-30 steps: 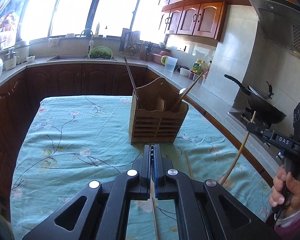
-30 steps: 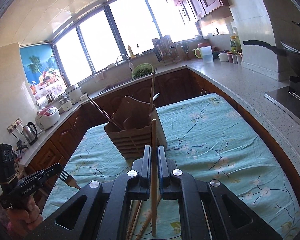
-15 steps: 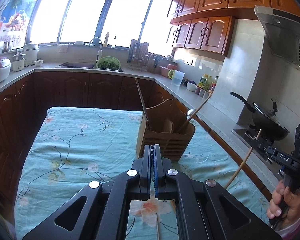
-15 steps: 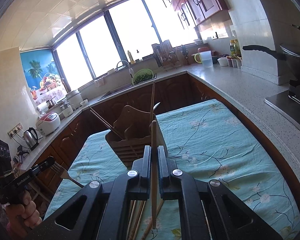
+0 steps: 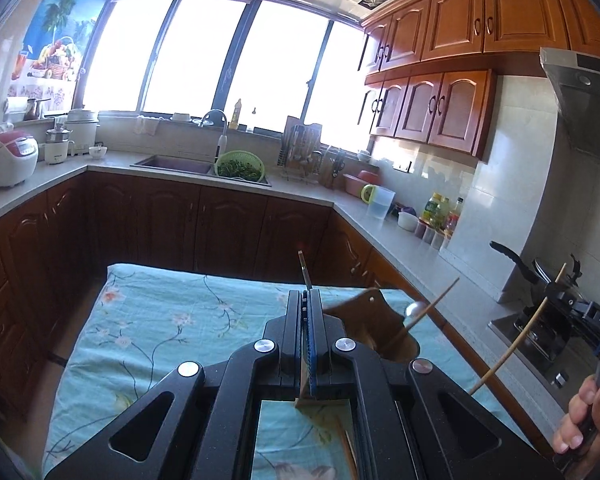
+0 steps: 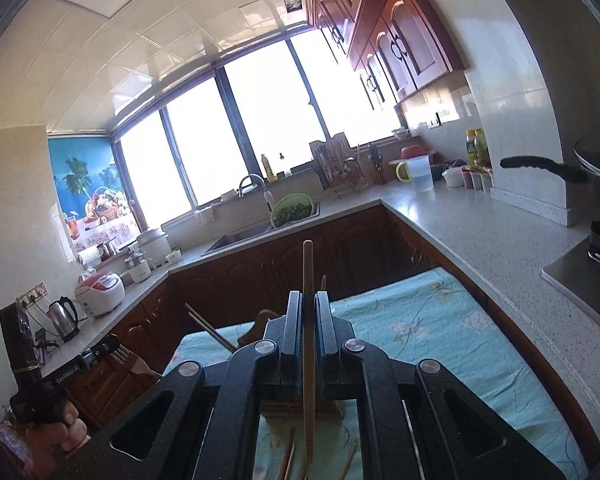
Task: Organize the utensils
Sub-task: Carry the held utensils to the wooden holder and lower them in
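My left gripper (image 5: pixel 308 300) is shut on a wooden fork; its tines show in the right wrist view (image 6: pixel 126 358), beside that gripper (image 6: pixel 112 346). My right gripper (image 6: pixel 309 300) is shut on a light wooden chopstick (image 6: pixel 308 280) that stands upright between the jaws; it also shows in the left wrist view (image 5: pixel 512 348). The wooden utensil holder (image 5: pixel 374 320) stands on the table behind the left jaws, with a spoon (image 5: pixel 416 312) and a dark chopstick (image 5: pixel 304 270) in it. Both grippers are raised above the holder.
The table has a teal flowered cloth (image 5: pixel 160 320). Loose chopsticks (image 6: pixel 290 454) lie on it below the grippers. Counters run along the far and right sides, with a sink (image 5: pixel 172 162), a green colander (image 5: pixel 240 168) and a wok on the stove (image 5: pixel 540 276).
Both grippers have risen and tilted upward with their utensils. The holder has dropped low in both views and is now mostly hidden behind the jaws.
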Tool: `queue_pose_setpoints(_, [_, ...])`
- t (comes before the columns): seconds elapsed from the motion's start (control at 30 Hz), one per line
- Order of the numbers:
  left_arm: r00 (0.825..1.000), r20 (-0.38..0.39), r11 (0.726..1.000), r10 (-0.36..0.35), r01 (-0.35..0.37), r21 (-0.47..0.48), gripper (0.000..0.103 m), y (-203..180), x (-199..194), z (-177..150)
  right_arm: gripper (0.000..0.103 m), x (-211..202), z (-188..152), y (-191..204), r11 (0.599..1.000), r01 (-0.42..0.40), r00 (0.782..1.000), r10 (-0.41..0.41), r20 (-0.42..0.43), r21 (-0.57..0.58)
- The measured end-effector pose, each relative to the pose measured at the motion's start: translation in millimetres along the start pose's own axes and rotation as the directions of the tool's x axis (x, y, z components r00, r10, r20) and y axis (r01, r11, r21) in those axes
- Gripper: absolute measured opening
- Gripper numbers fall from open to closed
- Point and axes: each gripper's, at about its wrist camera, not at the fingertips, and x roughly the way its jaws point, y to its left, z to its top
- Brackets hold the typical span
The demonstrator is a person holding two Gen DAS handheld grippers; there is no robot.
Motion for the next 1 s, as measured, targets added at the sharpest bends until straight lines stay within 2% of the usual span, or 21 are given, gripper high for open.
queue_pose_setpoints(0.2, [0.997, 0.03, 0.997, 0.068, -0.069, 0.02, 0.0, -10, 37, 9, 0.006, 29, 32, 9, 1.0, 0.001, 0.996, -0.001, 0.085, -0.001])
queue_pose_setpoints(0.37, [0.992, 0.035, 0.99, 0.12, -0.122, 0.063, 0.0, -22, 70, 5, 0.006, 58, 37, 7, 1.0, 0.003, 0.994, -0.005, 0.105, 0.022])
queue_pose_setpoints(0.7, [0.99, -0.047, 0.982, 0.133, -0.125, 0.142, 0.0, -45, 131, -20, 0.006, 107, -12, -3, 0.998, 0.062, 0.997, -0.063, 0.045, 0.006])
queue_pose_setpoints(0.83, [0.989, -0.095, 0.981, 0.113, -0.096, 0.166, 0.001, -46, 149, -22, 0.006, 117, -31, -7, 0.998, 0.066, 0.998, -0.065, 0.016, -0.005])
queue_pose_setpoints(0.93, [0.988, -0.105, 0.974, 0.113, -0.089, 0.208, 0.001, -44, 154, -19, 0.006, 126, -41, -6, 0.998, 0.064, 0.998, -0.064, -0.029, -0.023])
queue_pose_setpoints(1.0, [0.986, -0.138, 0.972, 0.092, -0.059, 0.227, 0.001, -47, 159, -14, 0.006, 131, -45, -5, 0.998, 0.058, 0.996, -0.06, -0.061, -0.033])
